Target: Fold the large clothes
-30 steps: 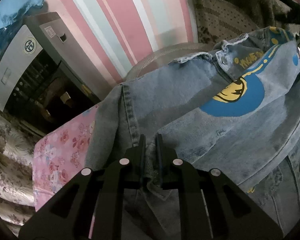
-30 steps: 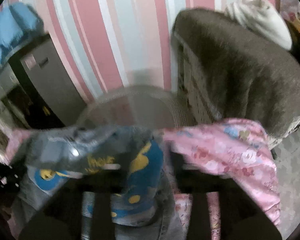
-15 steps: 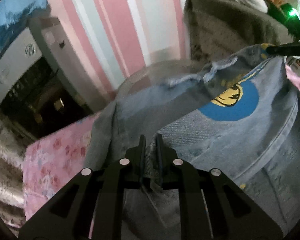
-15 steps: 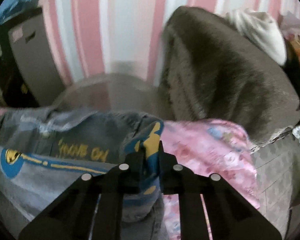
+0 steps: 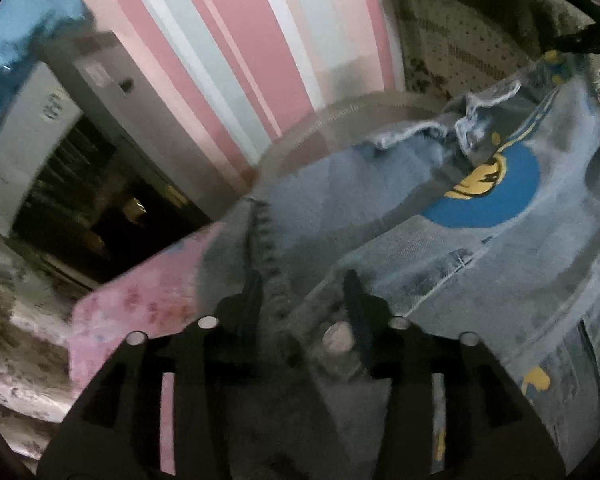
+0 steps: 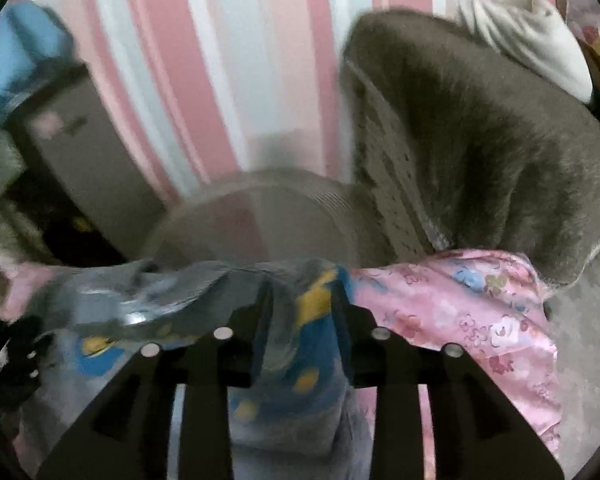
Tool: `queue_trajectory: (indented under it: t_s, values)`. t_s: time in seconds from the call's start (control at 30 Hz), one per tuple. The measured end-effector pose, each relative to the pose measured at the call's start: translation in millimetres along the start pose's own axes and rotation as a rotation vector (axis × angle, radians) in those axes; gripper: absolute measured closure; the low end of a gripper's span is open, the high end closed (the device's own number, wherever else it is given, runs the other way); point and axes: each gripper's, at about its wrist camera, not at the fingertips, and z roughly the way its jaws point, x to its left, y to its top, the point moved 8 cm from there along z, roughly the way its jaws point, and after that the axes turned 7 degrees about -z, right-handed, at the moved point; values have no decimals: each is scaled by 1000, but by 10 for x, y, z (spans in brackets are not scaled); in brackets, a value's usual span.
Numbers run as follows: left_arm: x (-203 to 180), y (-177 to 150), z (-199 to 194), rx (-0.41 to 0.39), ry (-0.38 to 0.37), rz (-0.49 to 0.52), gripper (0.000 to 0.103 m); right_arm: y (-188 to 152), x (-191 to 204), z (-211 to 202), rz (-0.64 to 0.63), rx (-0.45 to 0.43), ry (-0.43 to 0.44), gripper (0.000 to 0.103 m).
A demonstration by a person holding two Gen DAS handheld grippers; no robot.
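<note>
the faded blue denim jacket with the yellow-and-blue smiley print [image 5: 440, 248] lies spread over the pink floral satin sheet [image 6: 472, 312], just in front of the pink, white and pale blue striped wall [image 5: 260, 40]. the left gripper [image 5: 302, 296] has its jaws parting, with a bunched denim seam sitting loose between them, pads not pressing on it. the right gripper [image 6: 302, 300] is opening too, the jacket's blue-and-yellow edge between its 2 fingers; the blur hides whether they touch it. a shaggy grey-brown throw [image 6: 480, 152] sits behind on the right.
</note>
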Motion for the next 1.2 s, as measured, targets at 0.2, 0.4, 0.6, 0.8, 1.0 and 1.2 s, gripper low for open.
queue_trajectory:
  t_s: [0.2, 0.4, 0.6, 0.8, 1.0, 1.2]
  values:
    - [-58, -90, -290, -22, -66, -13, 58, -602, 211, -411, -141, 39, 55, 72]
    - [-187, -293, 54, 75, -32, 18, 56, -1202, 276, -90, -252, 169, 9, 73]
    - [-222, -351, 67, 49, -2, 74, 54, -1305, 241, -3, -277, 189, 7, 75]
    - [-88, -133, -82, 21, -38, -18, 41, -601, 126, -254, -172, 35, 65, 74]
    - [-29, 55, 238, 97, -2, -43, 56, -390, 148, 324, -154, 164, 32, 78]
    - [-40, 0, 458, 142, -12, -46, 58, -510, 101, 768, -123, 210, 9, 91]
